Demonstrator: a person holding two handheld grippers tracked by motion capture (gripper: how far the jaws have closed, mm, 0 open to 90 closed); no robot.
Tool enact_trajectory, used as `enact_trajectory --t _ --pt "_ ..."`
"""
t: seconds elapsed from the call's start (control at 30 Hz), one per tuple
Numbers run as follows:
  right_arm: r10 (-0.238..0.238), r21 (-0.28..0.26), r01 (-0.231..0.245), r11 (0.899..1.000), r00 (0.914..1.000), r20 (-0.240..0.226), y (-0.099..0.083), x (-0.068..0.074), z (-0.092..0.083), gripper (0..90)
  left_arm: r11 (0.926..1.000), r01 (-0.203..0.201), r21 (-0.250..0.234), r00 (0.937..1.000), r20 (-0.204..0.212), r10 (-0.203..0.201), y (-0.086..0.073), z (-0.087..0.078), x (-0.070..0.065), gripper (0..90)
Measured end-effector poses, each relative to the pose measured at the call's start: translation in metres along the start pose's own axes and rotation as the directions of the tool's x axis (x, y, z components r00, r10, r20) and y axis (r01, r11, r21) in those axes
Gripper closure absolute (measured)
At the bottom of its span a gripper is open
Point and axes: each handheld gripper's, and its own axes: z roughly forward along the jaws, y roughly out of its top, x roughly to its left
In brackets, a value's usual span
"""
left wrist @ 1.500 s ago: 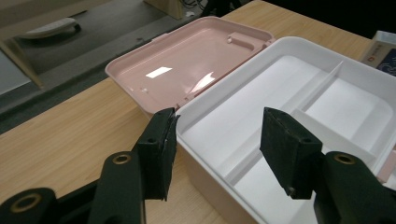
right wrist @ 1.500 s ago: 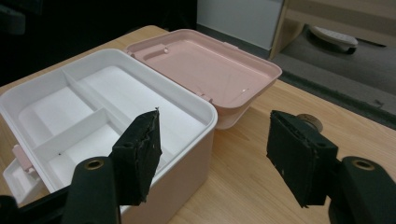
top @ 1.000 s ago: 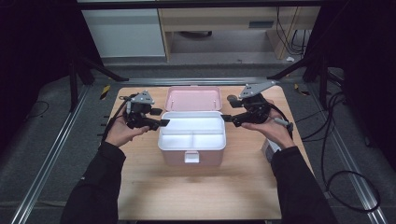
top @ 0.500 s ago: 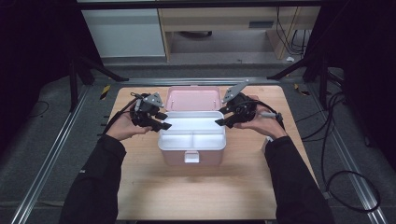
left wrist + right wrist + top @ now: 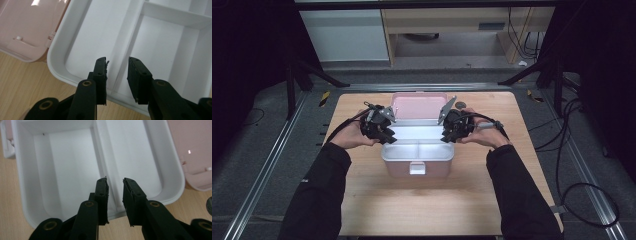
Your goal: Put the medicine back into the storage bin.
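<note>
The likeliest trouble, as I judged it, was a jaw catching on the inner tray's (image 5: 417, 146) thin divider wall (image 5: 125, 62) and tipping or dragging the tray, since both tongs hung over that ridge. The left gripper (image 5: 117, 65) stood over the tray's left end with its jaws moderately apart and nothing between them; the right gripper (image 5: 114, 185) stood over its right end, jaws a little narrower, also empty. The tray was white, glossy, empty, split into compartments, seated in the box (image 5: 414, 167) at mid-table (image 5: 412, 210). The pink lid (image 5: 419, 105) lay open behind the tray.
</note>
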Motion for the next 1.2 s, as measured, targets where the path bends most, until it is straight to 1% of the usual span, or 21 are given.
enact_trajectory --t 0.03,0.07,0.1,0.13,0.17,0.27,0.4,0.5,0.57,0.67,0.73,0.77,0.83,0.87,0.93,0.97,1.0,1.07,1.1,1.13,1.2 --pt "0.0 0.012 0.0 1.0 1.0 -0.007 0.0 0.0 0.002 76.2 1.0 -0.003 0.009 1.0 0.003 0.003 0.0 0.002 0.0 70.4" --pt "-0.003 0.011 0.003 1.0 0.9999 -0.017 0.0 -0.001 0.004 76.6 0.9996 -0.004 0.027 1.0 0.006 0.003 -0.001 0.004 0.001 70.7" --pt "0.0 0.019 0.001 1.0 0.9998 -0.021 0.001 -0.001 0.005 77.6 0.9996 -0.01 0.026 0.9999 0.014 0.01 -0.001 0.006 0.002 71.8" --pt "0.0 0.023 0.001 1.0 0.9996 -0.027 0.001 -0.001 0.007 77.7 0.9996 -0.006 0.026 0.9998 0.021 0.005 -0.001 0.007 0.003 72.2" --pt "-0.007 0.032 0.008 0.999 0.9994 -0.034 0.002 -0.002 0.009 77.8 0.9996 -0.01 0.026 0.9997 0.022 0.009 -0.001 0.007 0.004 72.9" --pt "-0.017 0.075 0.021 0.997 0.9982 -0.058 0.006 -0.002 0.013 79.0 0.9995 -0.02 0.023 0.9989 0.043 0.019 -0.002 0.01 0.006 75.1" --pt "-0.023 0.127 0.03 0.991 0.9979 -0.06 0.012 -0.004 0.013 83.5 0.9987 -0.037 0.034 0.9972 0.067 0.034 -0.001 0.013 0.007 77.9" --pt "-0.036 0.169 0.044 0.985 0.9979 -0.054 0.016 -0.003 0.014 83.8 0.9971 -0.044 0.062 0.9962 0.078 0.039 0.001 0.013 0.008 78.8" --pt "-0.035 0.191 0.045 0.981 0.9979 -0.055 0.019 -0.003 0.015 84.1 0.9945 -0.057 0.088 0.9954 0.082 0.05 0.004 0.013 0.009 80.4" --pt "-0.016 0.19 0.03 0.981 0.9974 -0.071 0.019 -0.006 0.015 84.2 0.9919 -0.062 0.111 0.9931 0.106 0.051 0.007 0.014 0.012 81.8" --pt "-0.018 0.197 0.032 0.98 0.997 -0.075 0.019 -0.006 0.015 84.6 0.9862 -0.082 0.144 0.9914 0.113 0.066 0.011 0.014 0.012 82.6" --pt "-0.026 0.197 0.041 0.98 0.9969 -0.074 0.02 -0.006 0.015 84.7 0.9818 -0.098 0.163 0.9904 0.113 0.08 0.013 0.014 0.012 82.8" --pt "-0.027 0.202 0.042 0.978 0.9968 -0.076 0.02 -0.005 0.015 85.0 0.9693 -0.127 0.211 0.9885 0.108 0.106 0.019 0.015 0.011 83.4" --pt "-0.038 0.193 0.052 0.98 0.9965 -0.075 0.019 -0.005 0.015 85.3 0.9661 -0.133 0.221 0.988 0.107 0.112 0.021 0.015 0.01 83.7" --pt "-0.034 0.193 0.048 0.98 0.9964 -0.078 0.019 -0.005 0.013 85.6 0.9592 -0.146 0.242 0.9867 0.106 0.124 0.024 0.015 0.009 84.0" --pt "-0.034 0.192 0.049 0.98 0.9962 -0.08 0.019 -0.006 0.013 85.7 0.9595 -0.147 0.24 0.9864 0.107 0.125 0.025 0.014 0.009 84.3" --pt "-0.016 0.194 0.032 0.98 0.9965 -0.082 0.019 -0.006 0.011 85.7 0.962 -0.147 0.23 0.9858 0.113 0.124 0.025 0.013 0.009 84.5" --pt "-0.013 0.189 0.028 0.982 0.9967 -0.08 0.019 -0.005 0.009 86.0 0.9659 -0.143 0.216 0.9858 0.117 0.12 0.024 0.011 0.01 85.1" --pt "-0.021 0.182 0.034 0.983 0.9971 -0.073 0.019 -0.005 0.007 86.0 0.965 -0.152 0.214 0.9852 0.111 0.13 0.025 0.009 0.009 85.3" --pt "-0.023 0.174 0.035 0.984 0.9975 -0.067 0.019 -0.004 0.004 86.0 0.966 -0.156 0.206 0.9852 0.103 0.137 0.026 0.007 0.008 85.5" --pt "-0.027 0.168 0.036 0.985 0.9981 -0.055 0.019 -0.004 -0.001 85.9 0.9641 -0.169 0.205 0.9835 0.099 0.151 0.028 0.001 0.006 85.9"
